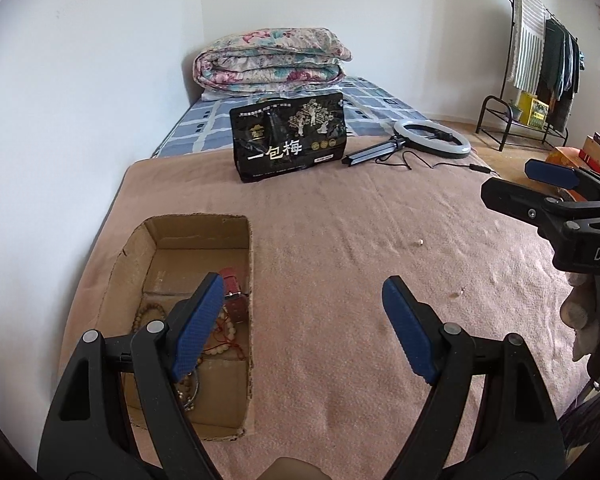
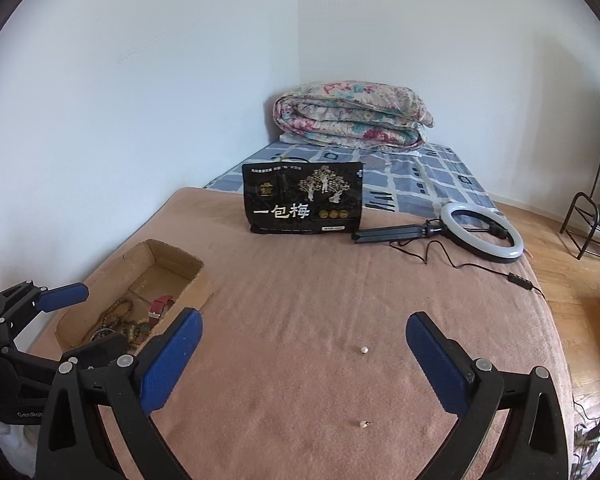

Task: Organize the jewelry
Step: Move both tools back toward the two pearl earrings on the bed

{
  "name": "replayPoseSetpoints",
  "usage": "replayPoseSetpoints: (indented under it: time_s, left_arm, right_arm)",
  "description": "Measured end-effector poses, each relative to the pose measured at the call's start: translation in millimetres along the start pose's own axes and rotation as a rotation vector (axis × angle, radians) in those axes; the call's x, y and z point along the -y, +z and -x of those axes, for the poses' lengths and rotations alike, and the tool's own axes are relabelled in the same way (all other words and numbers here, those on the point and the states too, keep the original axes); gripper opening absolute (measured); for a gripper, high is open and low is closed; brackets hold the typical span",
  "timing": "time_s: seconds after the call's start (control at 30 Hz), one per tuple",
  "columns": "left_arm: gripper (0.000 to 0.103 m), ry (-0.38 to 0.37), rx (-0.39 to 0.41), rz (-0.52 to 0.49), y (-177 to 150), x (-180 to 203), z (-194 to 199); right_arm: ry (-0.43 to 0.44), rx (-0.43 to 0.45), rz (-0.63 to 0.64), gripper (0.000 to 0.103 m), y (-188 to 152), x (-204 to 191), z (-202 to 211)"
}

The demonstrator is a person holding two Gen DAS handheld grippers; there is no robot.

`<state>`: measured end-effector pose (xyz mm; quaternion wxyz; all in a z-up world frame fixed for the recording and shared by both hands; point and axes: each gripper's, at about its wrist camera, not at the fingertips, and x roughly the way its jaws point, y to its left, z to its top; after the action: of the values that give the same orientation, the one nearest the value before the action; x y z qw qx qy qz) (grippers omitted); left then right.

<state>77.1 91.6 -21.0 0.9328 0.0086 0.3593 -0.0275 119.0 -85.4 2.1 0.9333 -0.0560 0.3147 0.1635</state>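
We held the left gripper spread wide and empty over the pink blanket on the bed, beside the cardboard box containing bead bracelets and a red watch. The right gripper also gaped, gripping nothing, with two small pearl earrings lying loose on the blanket before it.

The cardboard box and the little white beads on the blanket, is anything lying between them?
Nothing: only bare pink blanket lies between the cardboard box and the two white beads, as the right wrist view shows.
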Motion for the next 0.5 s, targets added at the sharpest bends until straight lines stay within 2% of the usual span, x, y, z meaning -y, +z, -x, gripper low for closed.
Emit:
replayPoseSetpoints:
  time_s: [0.23,0.5]
  left_arm:
    - [0.083,-0.035,0.0,-0.047,7.8,32.5,-8.8]
    - [0.083,-0.074,-0.015,-0.101,6.7,61.6,-23.1]
  right_arm:
    - [-0.038,-0.013,-0.045,0.103,-16.6,35.3,10.6]
    - [-0.076,-0.098,-0.072,0.103,-46.4,73.8,5.9]
